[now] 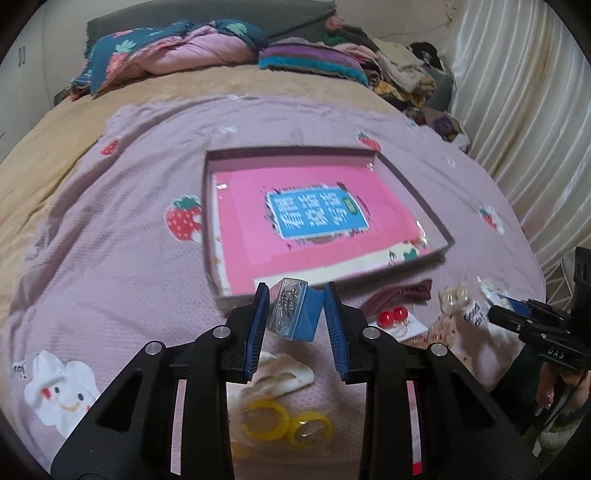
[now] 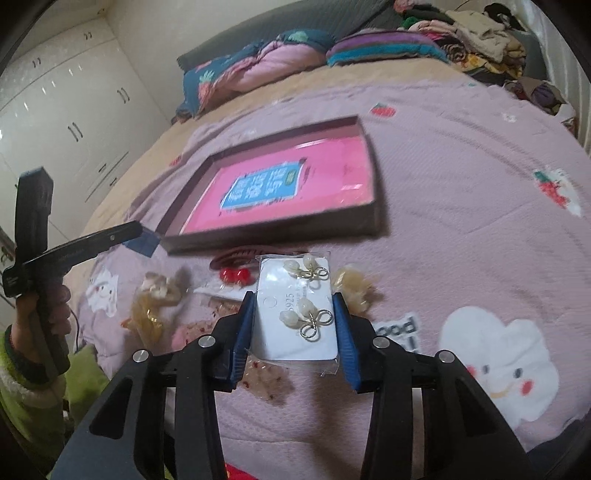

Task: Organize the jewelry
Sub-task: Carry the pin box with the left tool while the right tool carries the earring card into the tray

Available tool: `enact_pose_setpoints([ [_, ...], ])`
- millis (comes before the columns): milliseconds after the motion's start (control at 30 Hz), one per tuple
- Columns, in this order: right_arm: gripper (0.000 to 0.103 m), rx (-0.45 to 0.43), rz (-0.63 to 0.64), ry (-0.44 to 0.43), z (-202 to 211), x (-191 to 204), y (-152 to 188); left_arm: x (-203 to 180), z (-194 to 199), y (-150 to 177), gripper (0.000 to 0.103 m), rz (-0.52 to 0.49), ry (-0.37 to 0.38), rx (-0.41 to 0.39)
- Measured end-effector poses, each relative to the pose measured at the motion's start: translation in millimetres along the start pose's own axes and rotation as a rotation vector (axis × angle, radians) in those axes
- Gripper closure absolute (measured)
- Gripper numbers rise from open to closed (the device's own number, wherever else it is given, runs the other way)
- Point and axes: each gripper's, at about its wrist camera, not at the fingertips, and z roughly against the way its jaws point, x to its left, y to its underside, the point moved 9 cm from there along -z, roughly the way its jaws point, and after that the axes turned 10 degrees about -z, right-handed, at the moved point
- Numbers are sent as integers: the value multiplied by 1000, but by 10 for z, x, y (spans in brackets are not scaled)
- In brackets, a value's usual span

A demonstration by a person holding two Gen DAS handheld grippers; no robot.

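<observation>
On bed, lifted above blanket (image 1: 110, 258): small blue box (image 1: 295, 314) of metal pieces clamped in left gripper (image 1: 295, 306) fingers | earring card (image 2: 297, 317) pinched between right gripper (image 2: 295, 317) fingers | shallow tray (image 2: 373, 218) with pink book (image 2: 332, 173) just beyond | red bead earrings (image 1: 392, 316) near tray.

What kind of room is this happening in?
Most likely a bedroom at home: the work is done on a bed with a pink strawberry blanket, a folded quilt and piled clothes lie at its far end, and white wardrobe doors line the wall.
</observation>
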Motion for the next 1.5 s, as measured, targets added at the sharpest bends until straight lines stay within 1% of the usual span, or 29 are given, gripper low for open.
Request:
enact_pose_setpoints([
  [167,63,-62,-2,14,120,-57,-260,161,113,-151,81,41,-18,-36],
  [367,63,-144,33,19,178,-9,-665,355,151,-325,86,97,-28,-68],
  [433,63,-170,48,19,178,32,-800,390,131,-346,89,110,-32,-69],
  [500,63,-188,64,18,154,82,-919,411,88,-356,97,116,-24,-63],
  [567,63,-200,78,20,105,124,-1009,422,35,-344,97,118,-23,-55],
  [633,63,-201,86,25,32,149,-1082,482,-41,-314,97,139,-7,-44],
  [700,63,-190,84,21,-56,168,-1126,632,-86,-235,96,155,-46,-29],
  [733,63,-181,82,18,-104,176,-1139,722,-100,-180,94,160,-73,-23],
  [767,63,-171,81,13,-148,187,-1141,829,-116,-105,85,185,-88,-12],
  [800,63,-157,83,10,-210,199,-1139,908,-127,-40,75,206,-92,-3],
  [867,63,-137,94,18,-325,220,-1116,1076,-165,160,66,249,-111,31],
  [933,63,-121,96,19,-421,255,-1101,1144,-188,309,55,258,-122,56],
  [967,63,-112,97,19,-472,272,-1090,1168,-204,387,46,263,-127,68],
  [1033,63,-101,103,19,-529,300,-1068,1164,-244,539,43,251,-124,93],
  [1100,63,-92,113,27,-594,328,-1048,1110,-292,620,35,221,-99,101],
  [1133,63,-86,114,28,-621,338,-1043,1071,-313,649,35,199,-97,105],
  [1200,63,-82,119,31,-657,353,-1054,1021,-365,719,35,153,-117,121],
  [1267,63,-81,125,38,-689,365,-1068,1011,-423,762,35,134,-128,128],
  [1333,63,-79,125,43,-711,357,-1086,1015,-474,769,55,128,-148,135],
  [1367,63,-77,127,47,-732,357,-1103,1038,-476,776,62,131,-157,133],
  [1433,63,-72,130,57,-772,337,-1129,1065,-449,761,62,155,-143,127],
  [1500,63,-66,132,71,-831,307,-1161,1105,-361,685,62,173,-153,102],
])
